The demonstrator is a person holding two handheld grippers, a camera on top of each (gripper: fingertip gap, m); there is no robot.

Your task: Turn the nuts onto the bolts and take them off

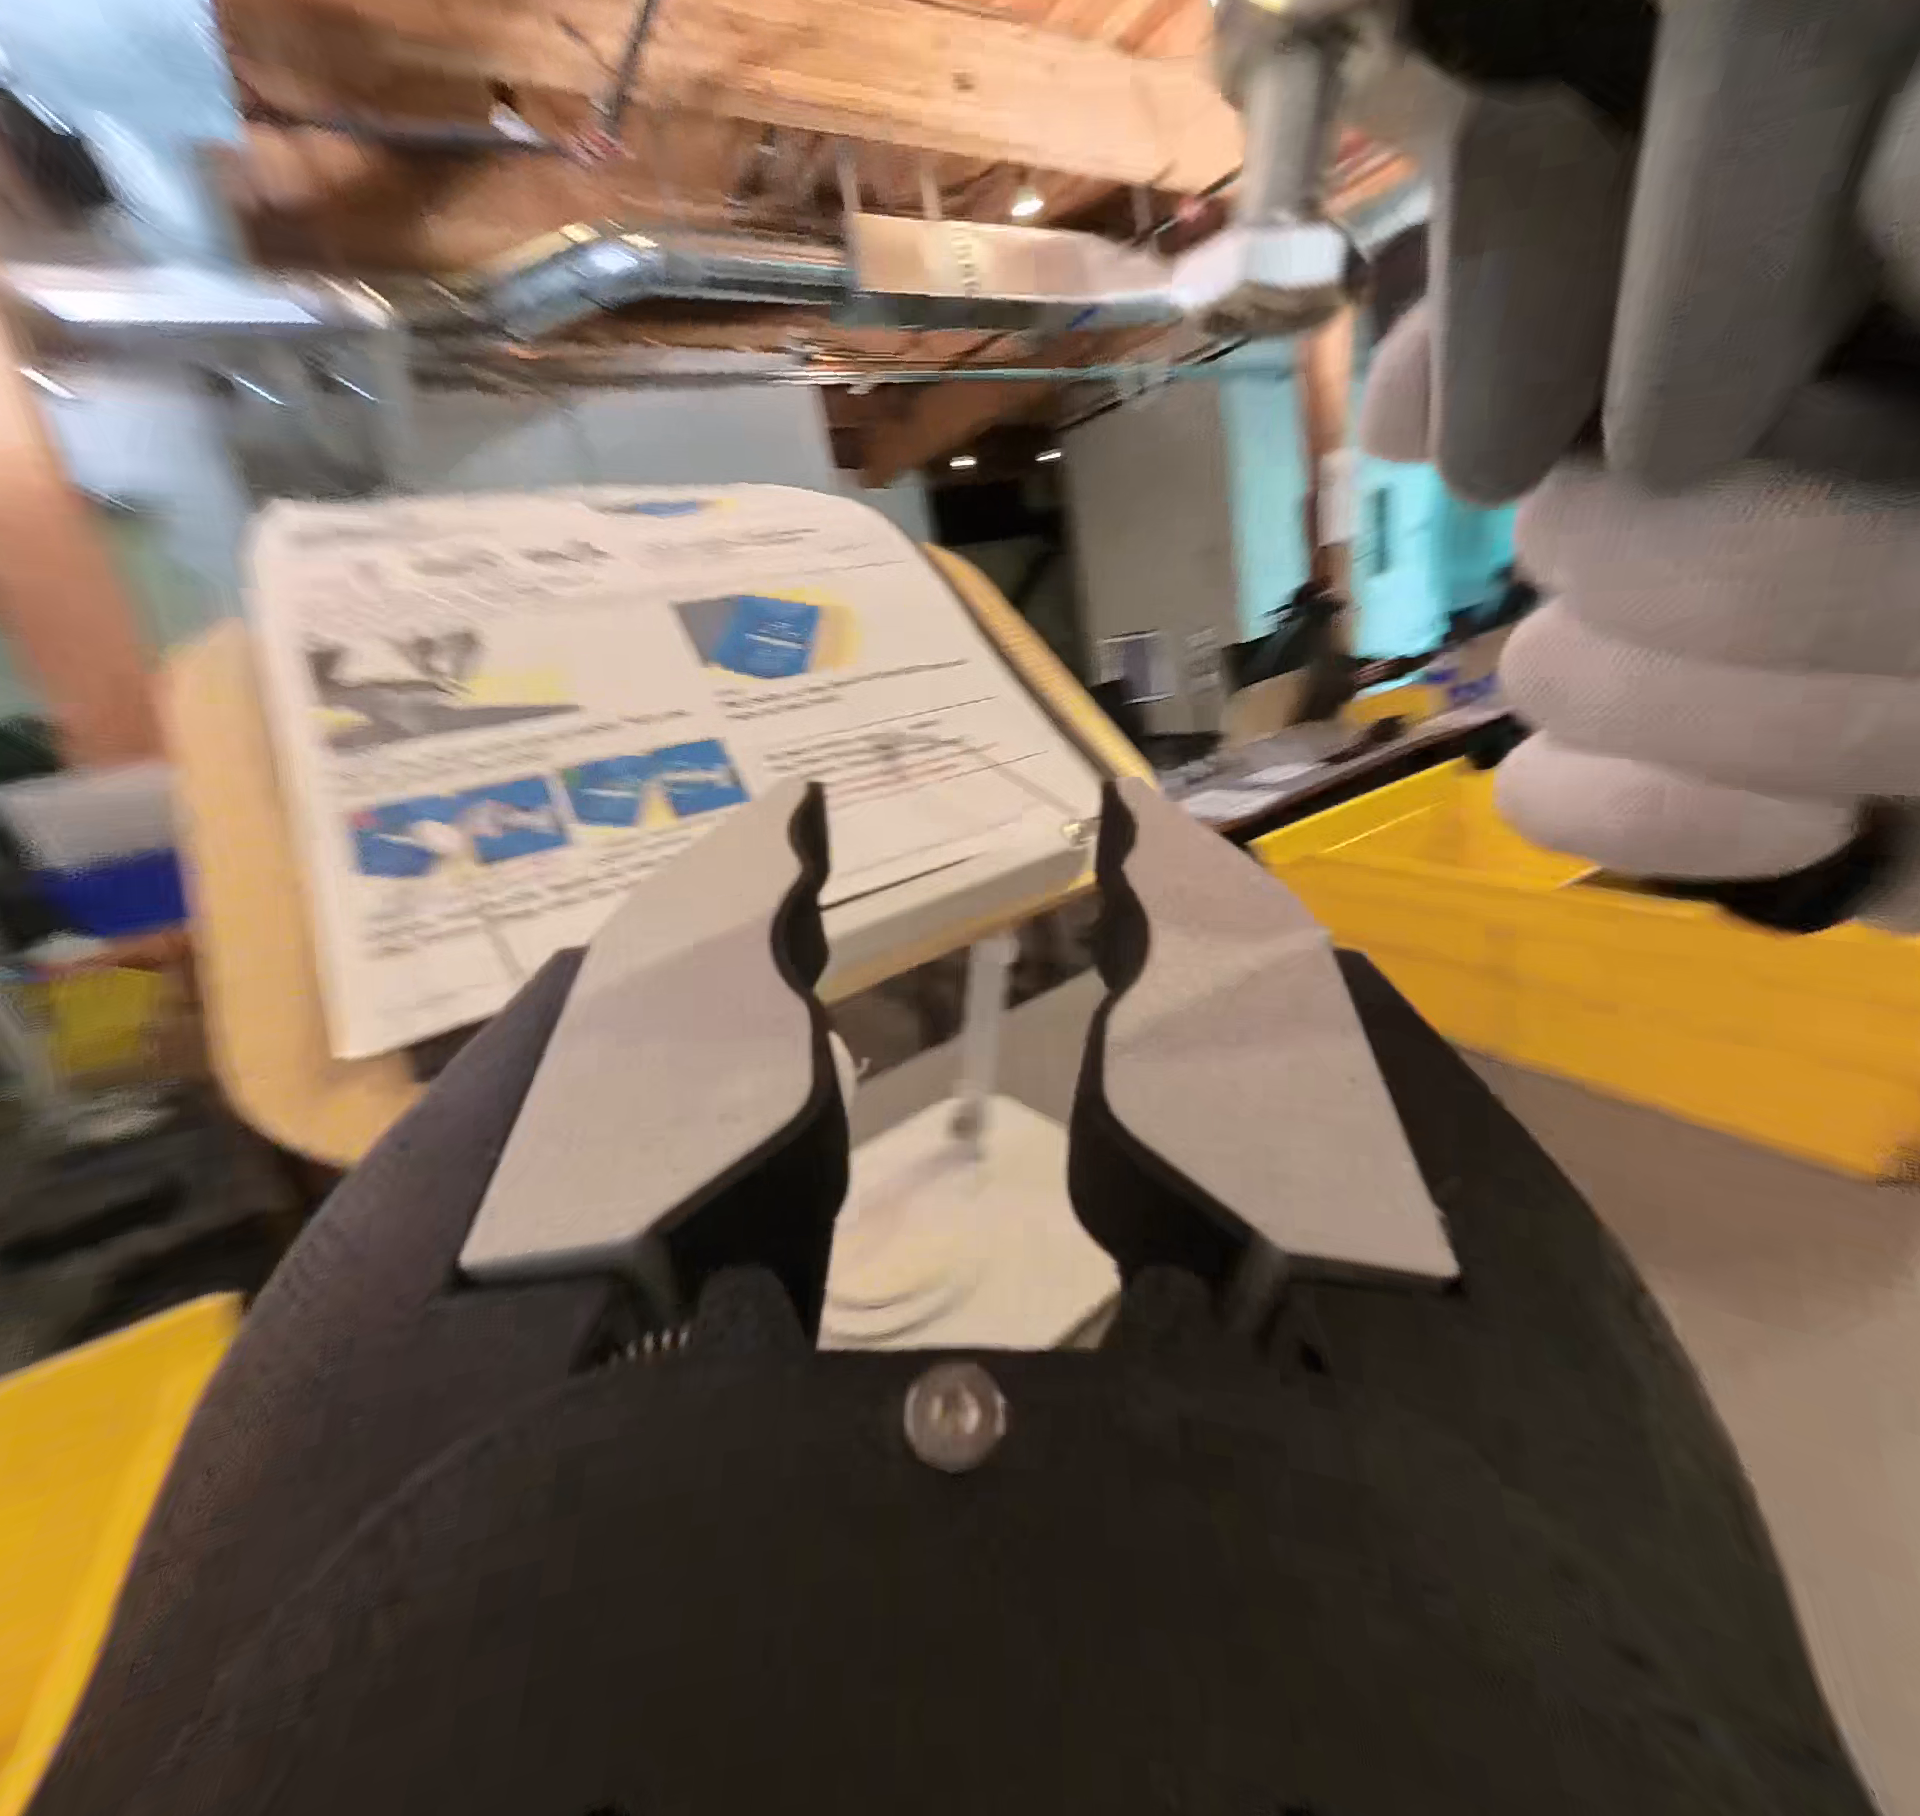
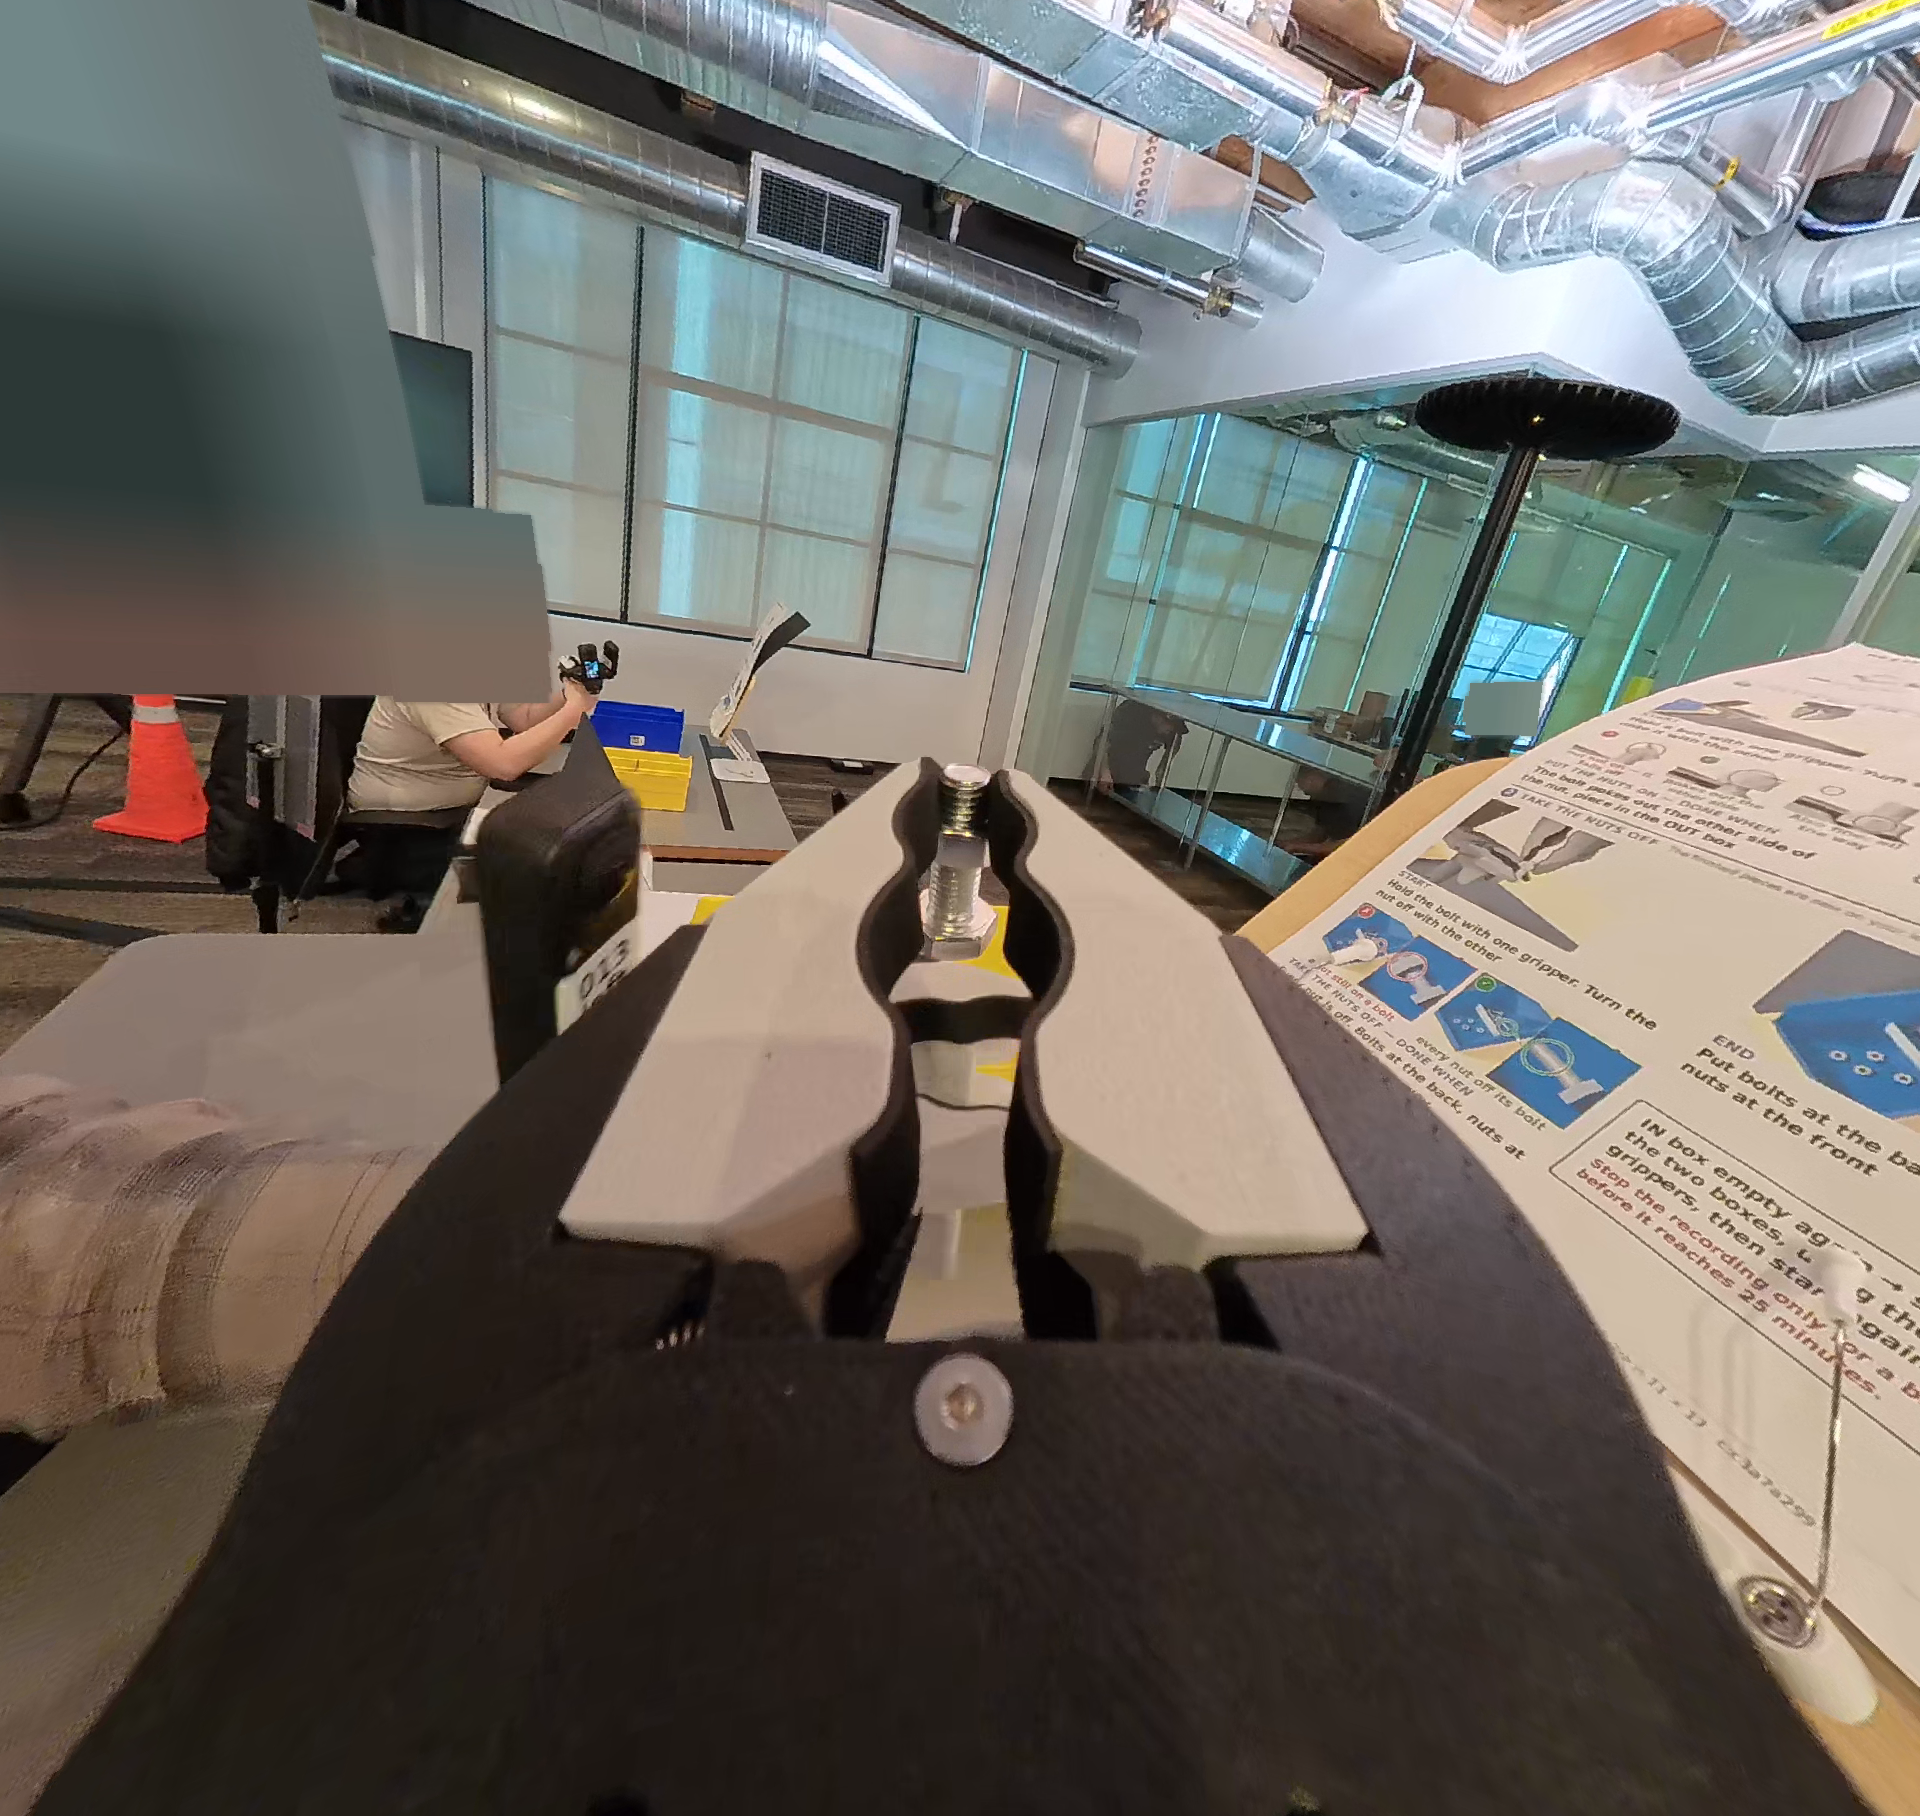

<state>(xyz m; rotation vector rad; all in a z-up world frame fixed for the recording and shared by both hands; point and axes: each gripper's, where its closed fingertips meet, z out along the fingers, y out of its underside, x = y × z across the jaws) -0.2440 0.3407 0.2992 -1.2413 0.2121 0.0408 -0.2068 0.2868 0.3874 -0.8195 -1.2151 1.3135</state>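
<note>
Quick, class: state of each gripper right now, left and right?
Left gripper: open, fingers apart, holding nothing.
Right gripper: shut on the bolt, gripping its threaded shank between the fingers.

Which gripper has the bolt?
The right gripper: its fingers clamp the bolt. The left gripper is open and empty.

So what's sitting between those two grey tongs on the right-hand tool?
A silver bolt, clamped upright between the right tongs, with a hex nut on it below the threaded tip. The right wrist view shows it.
</note>
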